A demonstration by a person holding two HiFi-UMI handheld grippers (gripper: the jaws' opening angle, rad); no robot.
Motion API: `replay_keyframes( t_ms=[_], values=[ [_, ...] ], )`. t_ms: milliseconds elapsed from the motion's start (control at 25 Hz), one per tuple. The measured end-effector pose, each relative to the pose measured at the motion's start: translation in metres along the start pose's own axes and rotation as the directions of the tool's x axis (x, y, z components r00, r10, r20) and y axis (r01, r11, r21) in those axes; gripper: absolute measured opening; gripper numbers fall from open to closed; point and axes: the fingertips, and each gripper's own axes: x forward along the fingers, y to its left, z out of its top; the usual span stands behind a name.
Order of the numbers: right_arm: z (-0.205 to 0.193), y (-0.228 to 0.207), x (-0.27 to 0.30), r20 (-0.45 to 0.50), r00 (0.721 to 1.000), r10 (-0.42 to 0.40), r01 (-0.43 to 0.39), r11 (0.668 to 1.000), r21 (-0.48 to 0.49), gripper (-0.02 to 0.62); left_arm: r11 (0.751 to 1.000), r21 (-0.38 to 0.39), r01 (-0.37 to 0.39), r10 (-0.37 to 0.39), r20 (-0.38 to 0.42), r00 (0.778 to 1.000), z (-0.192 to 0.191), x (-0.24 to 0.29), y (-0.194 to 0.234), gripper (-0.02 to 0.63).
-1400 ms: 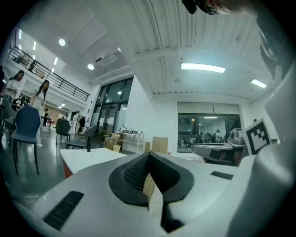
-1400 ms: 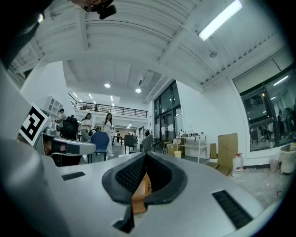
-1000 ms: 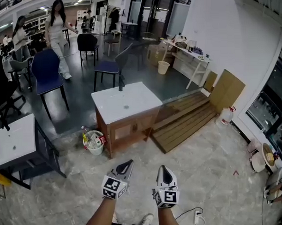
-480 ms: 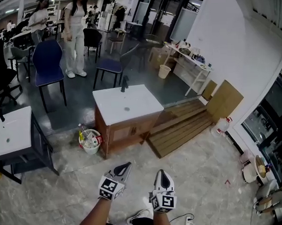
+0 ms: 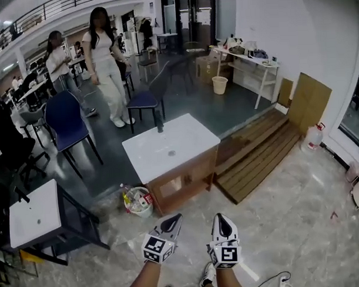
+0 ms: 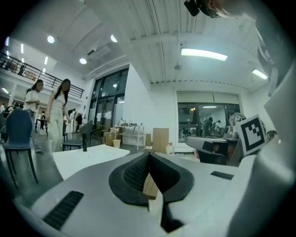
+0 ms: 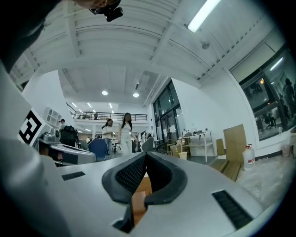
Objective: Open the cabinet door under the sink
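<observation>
Both grippers sit further right in the head view than 1 second ago, and 2 people in white (image 5: 106, 54) have walked nearer behind the sink.

Cabinet door (image 5: 180, 185): wooden front under the white sink top (image 5: 171, 147), looks shut, faces the camera at centre frame. Black faucet (image 5: 159, 123) stands upright at the top's far edge.

Left gripper (image 5: 177, 217): jaws together, nothing held, well short of the cabinet. Right gripper (image 5: 222, 217): likewise closed and empty, just beside the left.

Bin of bottles (image 5: 138, 202) on the floor at the cabinet's left corner. Wooden slats (image 5: 259, 152) lie on its right. Blue chair (image 5: 66, 119) beyond, left.
</observation>
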Motion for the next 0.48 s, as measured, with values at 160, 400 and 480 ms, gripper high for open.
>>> replay_keyframes(
  t_ms=[160, 400, 480],
  values=[
    [0.002, -0.048, 0.04, 0.025, 0.999, 0.02, -0.021, 0.999, 0.035, 0.02, 0.999, 0.031, -0.008, 0.008, -0.018, 1.0, 0.02, 0.06, -0.006, 0.02],
    [-0.005, -0.093, 0.079, 0.029, 0.998, 0.063, -0.065, 0.994, 0.086, 0.02, 0.998, 0.051, -0.032, 0.034, -0.037, 0.999, 0.033, 0.114, -0.011, 0.02],
    [-0.007, -0.101, 0.088, 0.029, 0.997, 0.066, -0.069, 0.992, 0.106, 0.021, 0.998, 0.053, -0.039, 0.041, -0.052, 0.998, 0.032, 0.125, -0.009, 0.02]
  ],
)
